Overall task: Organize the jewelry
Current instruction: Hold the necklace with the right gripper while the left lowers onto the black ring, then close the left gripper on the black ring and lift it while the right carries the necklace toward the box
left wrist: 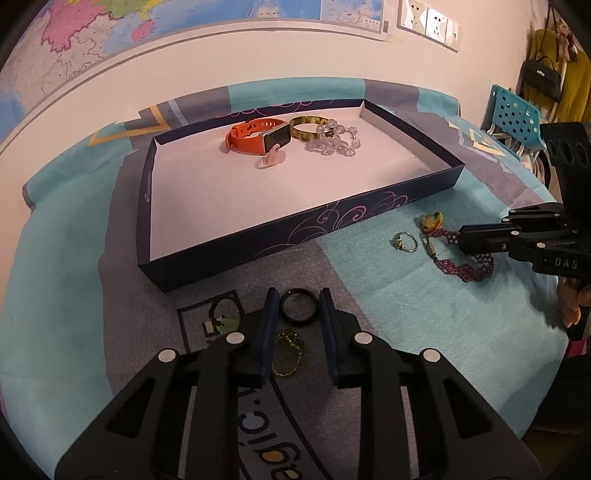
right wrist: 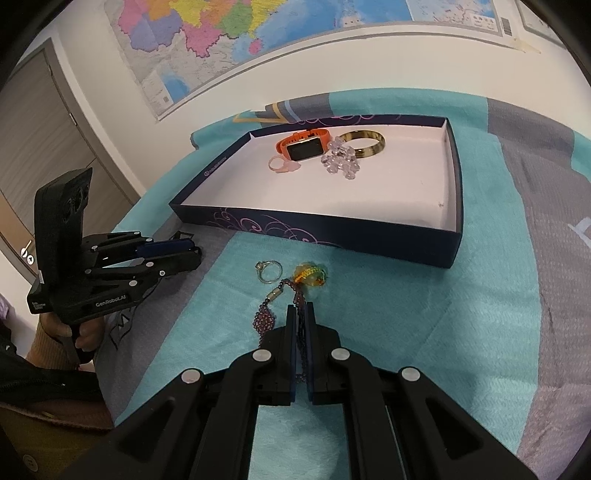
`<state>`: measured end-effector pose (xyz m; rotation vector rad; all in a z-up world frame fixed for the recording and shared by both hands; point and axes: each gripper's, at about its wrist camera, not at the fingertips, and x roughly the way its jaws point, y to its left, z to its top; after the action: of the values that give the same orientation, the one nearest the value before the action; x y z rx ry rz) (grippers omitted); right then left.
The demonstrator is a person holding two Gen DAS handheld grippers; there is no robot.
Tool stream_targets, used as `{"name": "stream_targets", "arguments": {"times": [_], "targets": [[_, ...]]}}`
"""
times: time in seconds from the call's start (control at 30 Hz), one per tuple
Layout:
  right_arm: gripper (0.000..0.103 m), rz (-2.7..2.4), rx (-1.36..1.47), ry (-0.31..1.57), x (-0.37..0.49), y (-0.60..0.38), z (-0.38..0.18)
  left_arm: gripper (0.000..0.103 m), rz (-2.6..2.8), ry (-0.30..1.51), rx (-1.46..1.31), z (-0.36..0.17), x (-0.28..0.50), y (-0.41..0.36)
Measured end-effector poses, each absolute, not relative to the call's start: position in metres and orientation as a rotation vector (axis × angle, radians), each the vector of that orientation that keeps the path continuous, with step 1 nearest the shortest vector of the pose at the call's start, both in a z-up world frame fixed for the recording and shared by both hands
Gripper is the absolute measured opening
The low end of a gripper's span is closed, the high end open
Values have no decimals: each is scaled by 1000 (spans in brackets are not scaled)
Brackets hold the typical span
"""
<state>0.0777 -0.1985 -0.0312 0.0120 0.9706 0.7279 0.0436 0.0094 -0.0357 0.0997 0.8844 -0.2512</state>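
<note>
Right tool [right wrist: 301,308] pinches the purple bead bracelet [right wrist: 264,319] tight; left tool [left wrist: 298,295] straddles a black ring [left wrist: 298,306], pads apart from it.

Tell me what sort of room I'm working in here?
Most likely a bedroom or other room in a home, not a lab. The surface is covered with a teal and grey blanket, a big map hangs on the wall, and handbags hang in the corner beside a blue plastic chair.
</note>
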Motion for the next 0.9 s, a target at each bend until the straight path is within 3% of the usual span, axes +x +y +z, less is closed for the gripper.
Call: {"name": "stream_targets", "arguments": {"times": [0.53, 0.6, 0.63, 0.73, 0.9], "targets": [[3, 766, -15, 876, 75, -191, 6, 23, -291, 808, 70, -10, 32, 11], [31, 734, -53, 916, 78, -190, -3, 23, -296, 807, 67, -10, 31, 11], [32, 705, -73, 921, 78, -191, -8, 23, -297, 808, 65, -10, 32, 11], [29, 677, -99, 958, 79, -191, -24, 23, -295, 817, 59, -13, 33, 13], [5, 658, -155, 953, 77, -183, -32, 23, -296, 824, 54, -15, 34, 14]]}}
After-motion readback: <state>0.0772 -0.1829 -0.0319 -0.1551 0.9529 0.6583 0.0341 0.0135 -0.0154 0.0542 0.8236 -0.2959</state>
